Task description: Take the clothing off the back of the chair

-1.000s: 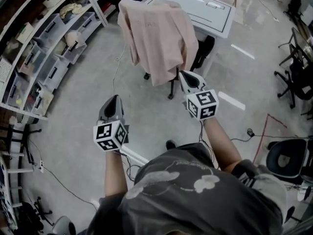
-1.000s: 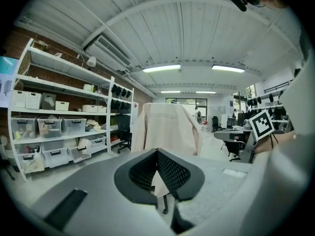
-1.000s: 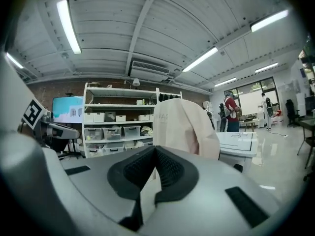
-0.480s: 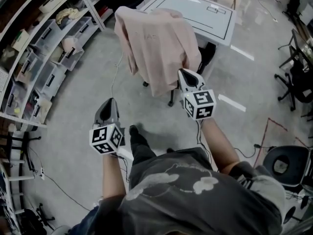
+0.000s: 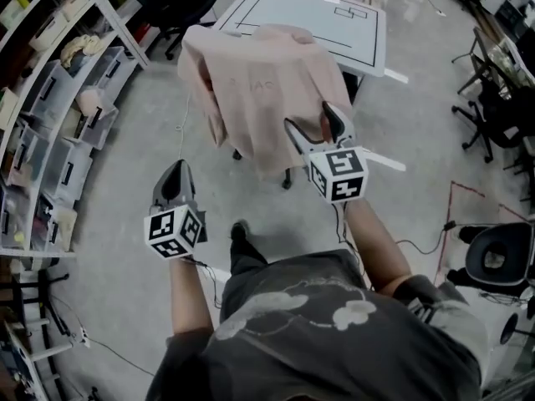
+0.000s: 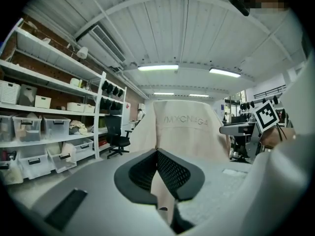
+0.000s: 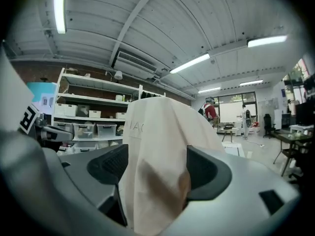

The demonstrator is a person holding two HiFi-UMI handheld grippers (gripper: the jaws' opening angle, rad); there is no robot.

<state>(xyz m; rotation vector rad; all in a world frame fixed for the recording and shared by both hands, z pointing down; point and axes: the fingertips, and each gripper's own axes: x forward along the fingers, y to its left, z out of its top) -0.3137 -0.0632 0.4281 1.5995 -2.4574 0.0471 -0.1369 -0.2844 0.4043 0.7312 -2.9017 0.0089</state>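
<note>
Right gripper point(image 5: 308, 119) jaws opening round shirt point(image 5: 259, 82) – chair base point(image 5: 288, 176): head view only.

We look down on a grey concrete floor point(image 5: 125, 190) with thin cables point(image 5: 422, 239) trailing across it and a red line point(image 5: 449, 217) marked at the right. On it stands a swivel chair point(image 5: 287, 180), its back draped with a pale pink garment point(image 5: 259, 90). Just behind is a white table point(image 5: 309, 15). Metal shelving point(image 5: 109, 13) at the left holds clear storage bins point(image 5: 71, 153). Black office chairs point(image 5: 493, 124) stand at the right edge.
</note>
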